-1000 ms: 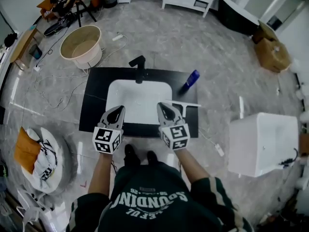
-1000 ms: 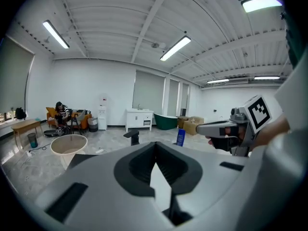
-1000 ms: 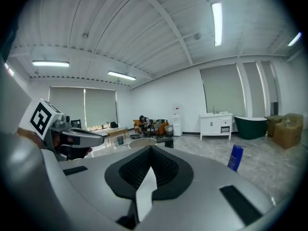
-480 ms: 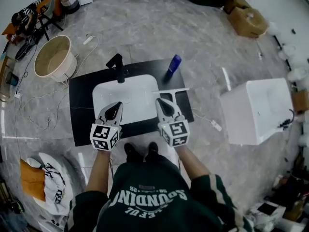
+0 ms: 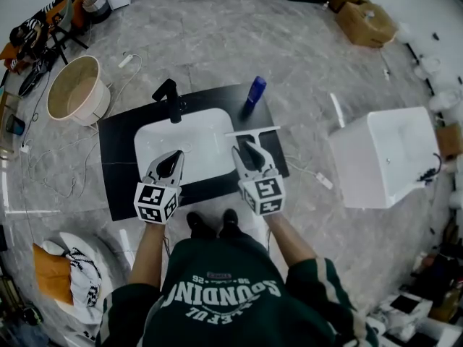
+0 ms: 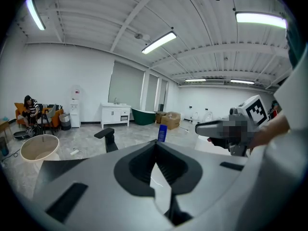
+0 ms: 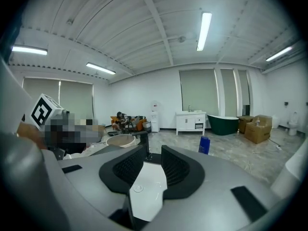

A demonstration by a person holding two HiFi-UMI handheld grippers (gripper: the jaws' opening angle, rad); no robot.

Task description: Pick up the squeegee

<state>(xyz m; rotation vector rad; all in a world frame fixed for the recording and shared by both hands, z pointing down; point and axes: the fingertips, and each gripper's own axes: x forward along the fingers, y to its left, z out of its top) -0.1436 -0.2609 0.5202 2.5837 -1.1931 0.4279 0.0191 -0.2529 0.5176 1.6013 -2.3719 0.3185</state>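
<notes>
Squeegee (image 5: 253, 130) lies just on the far side of my right claw (image 5: 244, 149), whose jaws have just been opening, with nothing between them. That claw hides the squeegee's near part. Left claw (image 5: 172, 157) is closed, jaws together.

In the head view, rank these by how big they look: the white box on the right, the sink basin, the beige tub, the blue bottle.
1. white box
2. sink basin
3. beige tub, though it sits lower and farther from the camera, so its true size is unsure
4. blue bottle
</notes>
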